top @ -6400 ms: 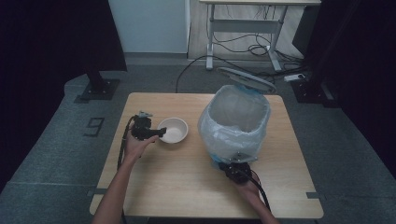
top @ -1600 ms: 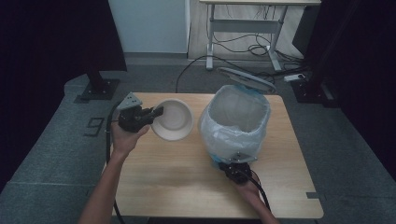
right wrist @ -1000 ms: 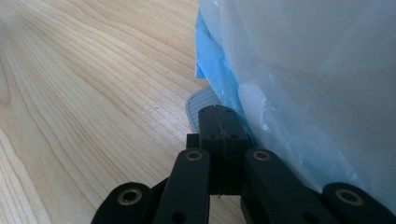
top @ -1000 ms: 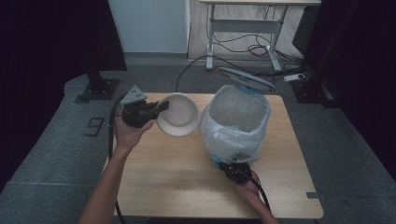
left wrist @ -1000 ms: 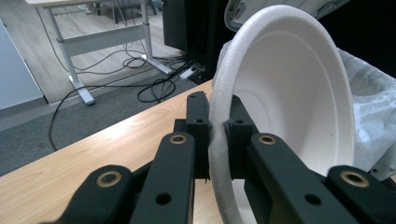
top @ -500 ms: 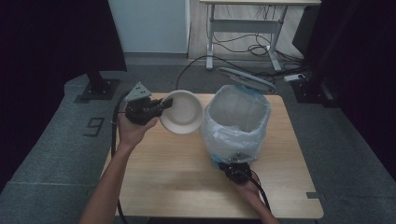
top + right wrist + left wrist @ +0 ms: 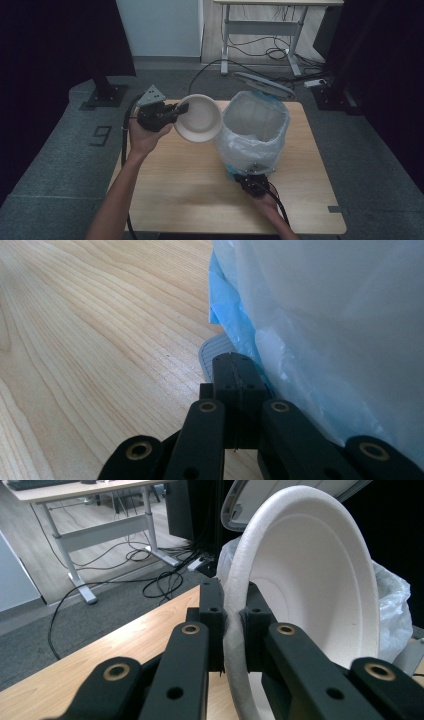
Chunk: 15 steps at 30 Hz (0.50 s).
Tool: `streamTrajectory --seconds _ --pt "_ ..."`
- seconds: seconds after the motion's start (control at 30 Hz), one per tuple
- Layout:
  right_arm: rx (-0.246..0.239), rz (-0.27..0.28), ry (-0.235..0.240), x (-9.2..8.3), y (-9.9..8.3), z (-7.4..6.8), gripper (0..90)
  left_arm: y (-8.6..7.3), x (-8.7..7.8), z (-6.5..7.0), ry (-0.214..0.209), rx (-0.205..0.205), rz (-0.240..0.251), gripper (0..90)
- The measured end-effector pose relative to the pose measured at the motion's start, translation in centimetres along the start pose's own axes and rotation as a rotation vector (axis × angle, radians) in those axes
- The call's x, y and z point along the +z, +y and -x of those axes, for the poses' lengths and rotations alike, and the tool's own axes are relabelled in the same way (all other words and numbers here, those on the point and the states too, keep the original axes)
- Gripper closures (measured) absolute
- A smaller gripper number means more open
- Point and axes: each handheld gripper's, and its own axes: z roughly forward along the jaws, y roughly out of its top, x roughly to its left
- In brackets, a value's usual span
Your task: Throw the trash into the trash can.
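A white foam bowl hangs tipped on its side above the table, just left of the bin's mouth. My left gripper is shut on its rim; in the left gripper view the two pads pinch the bowl's edge at my left gripper. The pedal bin, lined with a pale bag, stands with its lid raised. My right gripper sits at the bin's foot. In the right gripper view my right gripper is shut, its tips over the grey pedal.
The wooden table has bare room in front of and left of the bin. The bag's blue and clear plastic bulges beside the right jaws. A desk frame and cables lie on the floor beyond the table.
The left hand has carried the bowl up and rightward to the bin's mouth and tipped it further onto its side. The right gripper has stayed at the bin's foot.
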Motion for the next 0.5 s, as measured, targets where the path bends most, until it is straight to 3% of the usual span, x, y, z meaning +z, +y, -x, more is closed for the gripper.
streamTrajectory --seconds 0.5 --pt "0.0 0.0 -0.002 0.0 -0.01 -0.02 89.4 0.94 0.59 0.52 -0.015 0.007 0.011 83.8"
